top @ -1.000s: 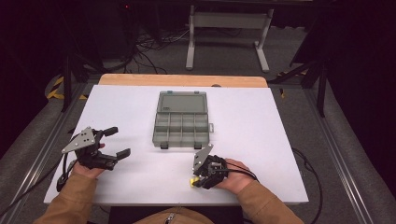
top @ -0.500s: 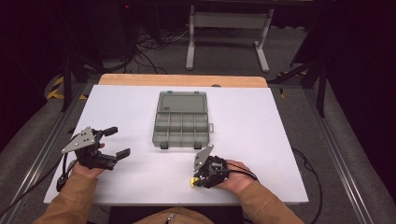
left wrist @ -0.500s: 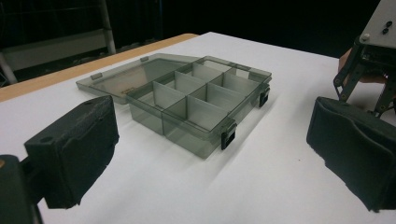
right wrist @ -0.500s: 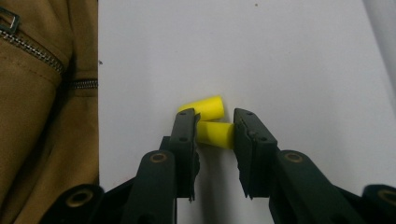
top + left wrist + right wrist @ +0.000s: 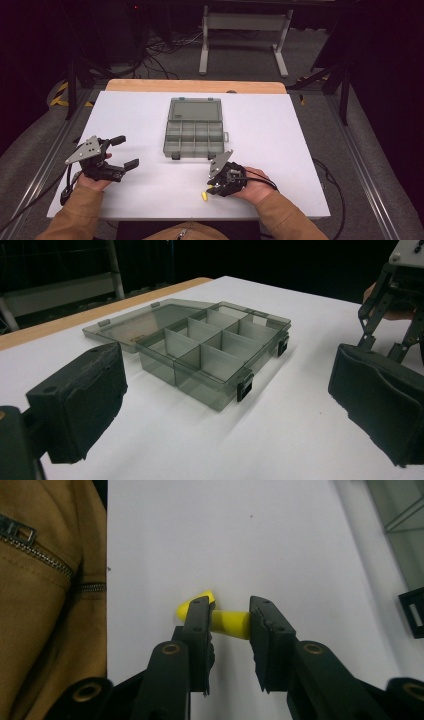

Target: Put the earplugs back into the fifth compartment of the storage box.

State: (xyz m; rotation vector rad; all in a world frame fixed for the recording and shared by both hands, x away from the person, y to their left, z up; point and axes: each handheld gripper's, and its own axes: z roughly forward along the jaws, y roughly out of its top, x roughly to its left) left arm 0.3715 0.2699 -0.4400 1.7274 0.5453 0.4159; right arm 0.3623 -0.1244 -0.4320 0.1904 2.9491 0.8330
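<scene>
Two grippers are in my hands: my right gripper (image 5: 229, 625) has just been closing and now its jaws clasp a small yellow piece (image 5: 231, 622) low over the white table (image 5: 300, 140), near its near edge. My left gripper (image 5: 120, 152) rests at the left, jaws spread wide with nothing between them. The grey compartment box (image 5: 194, 135) lies with its lid back in the middle, just beyond my right gripper.

Right tool (image 5: 230, 625) low over the white worktop (image 5: 280, 540), black jaws just closing on a small yellow piece (image 5: 227, 622) between them. Brown jacket sleeve (image 5: 45, 600) with a zip at the left edge. Corner of a grey box (image 5: 402, 515) top right.
</scene>
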